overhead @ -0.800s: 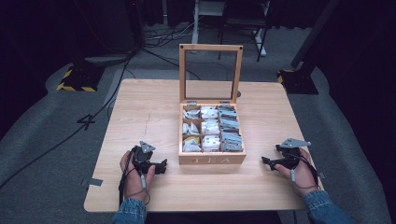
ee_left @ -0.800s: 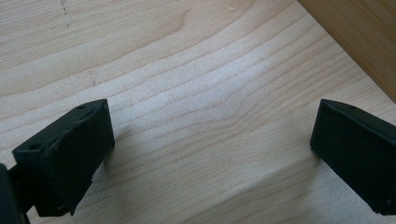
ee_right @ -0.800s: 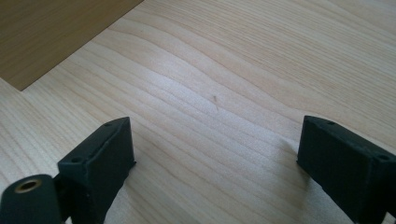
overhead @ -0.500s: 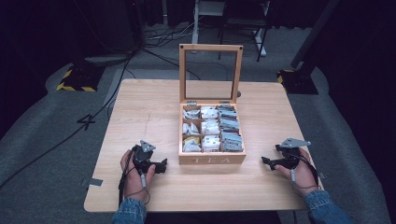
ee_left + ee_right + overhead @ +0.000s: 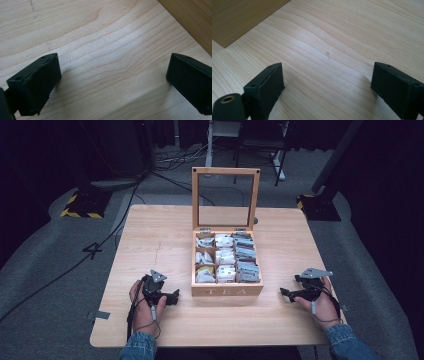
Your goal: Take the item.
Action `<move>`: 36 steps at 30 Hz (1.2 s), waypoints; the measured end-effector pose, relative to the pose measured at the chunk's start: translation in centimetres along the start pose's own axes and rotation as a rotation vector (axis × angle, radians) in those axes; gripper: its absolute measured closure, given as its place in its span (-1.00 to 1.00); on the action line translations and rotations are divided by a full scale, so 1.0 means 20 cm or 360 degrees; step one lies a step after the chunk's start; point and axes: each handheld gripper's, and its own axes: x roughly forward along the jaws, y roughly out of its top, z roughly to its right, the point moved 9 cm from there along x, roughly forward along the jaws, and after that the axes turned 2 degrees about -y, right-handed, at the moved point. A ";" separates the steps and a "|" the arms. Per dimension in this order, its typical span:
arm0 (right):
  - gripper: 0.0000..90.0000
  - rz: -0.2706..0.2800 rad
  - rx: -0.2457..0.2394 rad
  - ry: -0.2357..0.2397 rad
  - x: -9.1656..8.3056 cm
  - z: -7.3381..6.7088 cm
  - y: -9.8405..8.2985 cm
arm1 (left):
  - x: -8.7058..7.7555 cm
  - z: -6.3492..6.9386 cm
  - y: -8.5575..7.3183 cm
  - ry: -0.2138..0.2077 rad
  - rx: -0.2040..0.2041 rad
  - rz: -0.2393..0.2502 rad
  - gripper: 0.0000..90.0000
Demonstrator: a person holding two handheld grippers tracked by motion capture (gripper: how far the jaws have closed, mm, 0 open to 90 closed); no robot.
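A wooden tea box (image 5: 227,290) marked TEA stands open at the middle of the table, its framed lid (image 5: 225,200) upright at the back. Its compartments hold several white and grey tea bags (image 5: 226,256). My left gripper (image 5: 174,297) rests on the table just left of the box, jaws wide apart with only bare wood between them (image 5: 112,75); the box's side (image 5: 190,22) shows at the upper right of the left gripper view. My right gripper (image 5: 286,293) lies on the table to the right of the box, open and empty (image 5: 327,82), with the box wall (image 5: 239,17) at upper left.
The light wooden table (image 5: 165,235) has bare room on both sides of the box and in front of it. Beyond the table lie a grey floor, cables (image 5: 75,265) and dark stands (image 5: 80,202).
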 end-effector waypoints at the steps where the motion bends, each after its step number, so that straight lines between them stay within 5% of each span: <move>1: -0.71 0.0000 0.0000 0.0000 0.00 0.00 0.00 | 0.00 0.00 0.00 -0.0002 0.0000 0.0000 -1.00; 7: -0.49 0.0025 0.0029 -0.0022 -0.01 0.01 0.00 | 0.00 0.00 0.00 -0.0006 0.0008 -0.0007 -1.00; 8: -0.31 0.0049 0.0026 -0.0002 -0.02 0.01 0.01 | 0.00 0.00 0.00 -0.0007 0.0005 -0.0004 -1.00; 12: -0.22 0.0018 0.0088 0.0066 -0.04 -0.01 0.02 | 0.00 0.00 0.00 -0.0006 0.0000 -0.0004 -1.00; 15: -0.21 0.0018 0.0053 0.0085 -0.06 -0.02 0.04 | 0.00 0.00 0.00 -0.0007 0.0003 -0.0005 -1.00; 36: -0.14 0.0317 0.0011 0.0215 -0.24 -0.13 0.48 | 0.00 0.00 0.00 0.0000 0.0000 -0.0005 -1.00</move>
